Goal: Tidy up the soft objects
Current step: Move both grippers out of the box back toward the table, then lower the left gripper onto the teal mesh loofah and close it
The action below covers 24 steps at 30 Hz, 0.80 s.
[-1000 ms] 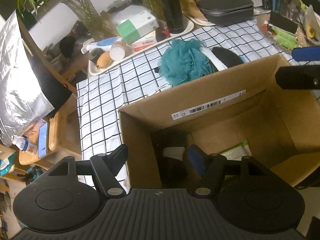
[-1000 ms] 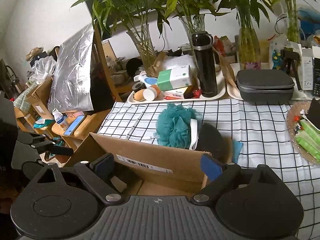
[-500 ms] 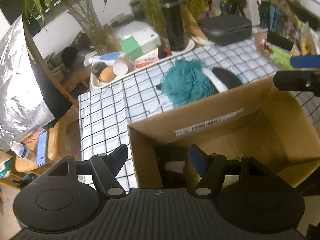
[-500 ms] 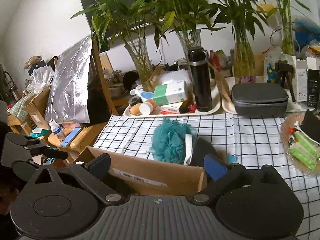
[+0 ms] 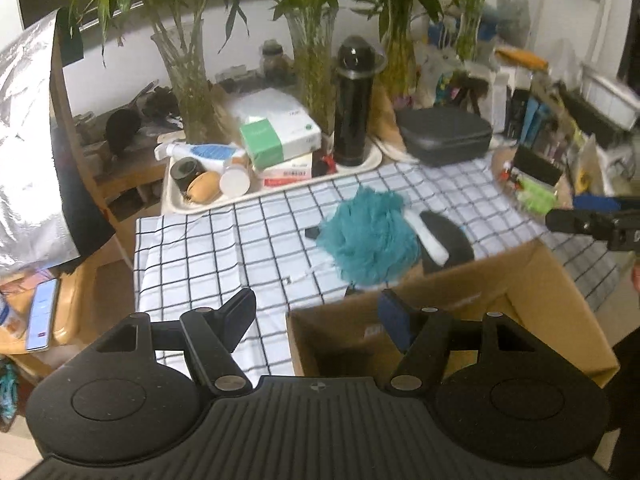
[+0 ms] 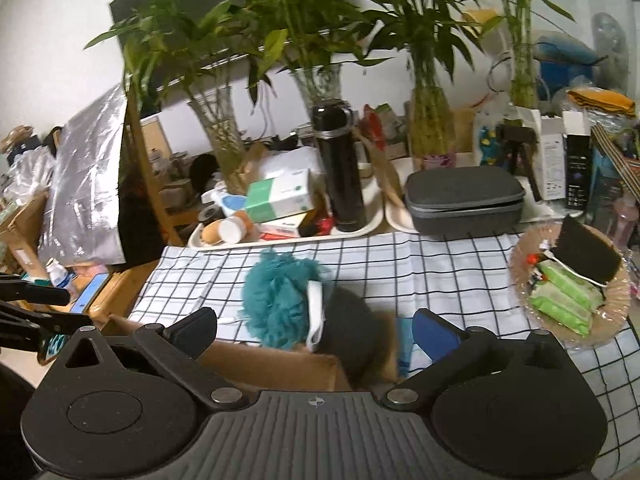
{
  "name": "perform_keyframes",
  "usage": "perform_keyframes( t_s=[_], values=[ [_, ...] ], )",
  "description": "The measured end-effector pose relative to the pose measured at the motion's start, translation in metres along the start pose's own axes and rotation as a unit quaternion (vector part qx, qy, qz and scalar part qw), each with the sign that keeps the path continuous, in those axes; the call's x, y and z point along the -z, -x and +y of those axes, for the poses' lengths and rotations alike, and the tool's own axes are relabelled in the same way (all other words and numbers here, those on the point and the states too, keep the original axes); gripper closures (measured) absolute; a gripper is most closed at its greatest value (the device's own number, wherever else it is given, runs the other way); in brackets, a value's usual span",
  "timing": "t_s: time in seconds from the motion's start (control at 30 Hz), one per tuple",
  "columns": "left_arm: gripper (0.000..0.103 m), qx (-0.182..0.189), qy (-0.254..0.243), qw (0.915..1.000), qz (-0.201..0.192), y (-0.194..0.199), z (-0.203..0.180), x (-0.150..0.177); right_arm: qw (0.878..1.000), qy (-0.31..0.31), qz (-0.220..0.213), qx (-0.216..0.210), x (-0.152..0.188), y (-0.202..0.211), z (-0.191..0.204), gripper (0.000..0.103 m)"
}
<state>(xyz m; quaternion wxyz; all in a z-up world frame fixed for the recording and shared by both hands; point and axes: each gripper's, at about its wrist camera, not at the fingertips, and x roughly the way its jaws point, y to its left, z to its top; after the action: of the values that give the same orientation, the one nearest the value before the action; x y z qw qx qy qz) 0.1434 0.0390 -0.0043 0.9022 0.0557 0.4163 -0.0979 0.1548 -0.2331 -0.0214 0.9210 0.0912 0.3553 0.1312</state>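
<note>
My right gripper (image 6: pixel 314 330), jaws just spread empty, pointed at the teal loofah (image 6: pixel 280 300) directly ahead, beyond the cardboard box (image 6: pixel 276 364).

Left tongs (image 5: pixel 316 314) empty, right tongs (image 6: pixel 316 330) just widened

Left gripper (image 5: pixel 318 312), empty, hangs over cardboard box (image 5: pixel 532 280) near teal loofah (image 5: pixel 368 236).

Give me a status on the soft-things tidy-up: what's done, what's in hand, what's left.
Done: nothing I can confirm; the cardboard box shows no contents from here. In hand: nothing. The left gripper is open and empty, and the right gripper has just been opening wide with nothing between its fingers. Left: the teal bath pouf and the dark pad with a white strap lie on the checked cloth behind the box.
</note>
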Motion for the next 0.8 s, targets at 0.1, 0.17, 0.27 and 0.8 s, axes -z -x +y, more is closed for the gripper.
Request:
perform_keyframes(
  t_s=[0.1, 0.17, 0.27, 0.8],
  values=[
    [0.036, 0.01, 0.013, 0.9998, -0.014, -0.006, 0.013, -0.007, 1.0, -0.001, -0.002, 0.017, -0.004, -0.006, -0.004, 0.0],
    [0.036, 0.015, 0.019, 0.9994, -0.025, -0.011, 0.022, -0.011, 1.0, 0.003, -0.003, 0.026, -0.006, -0.008, -0.008, 0.0],
    [0.036, 0.035, 0.03, 0.9977, -0.05, -0.017, 0.038, -0.017, 0.999, 0.008, -0.005, 0.041, -0.009, -0.013, -0.013, 0.0],
    [0.022, 0.037, 0.012, 0.9956, -0.085, -0.084, 0.063, -0.048, 0.997, 0.033, 0.011, 0.071, -0.022, -0.047, -0.032, 0.0]
  ],
)
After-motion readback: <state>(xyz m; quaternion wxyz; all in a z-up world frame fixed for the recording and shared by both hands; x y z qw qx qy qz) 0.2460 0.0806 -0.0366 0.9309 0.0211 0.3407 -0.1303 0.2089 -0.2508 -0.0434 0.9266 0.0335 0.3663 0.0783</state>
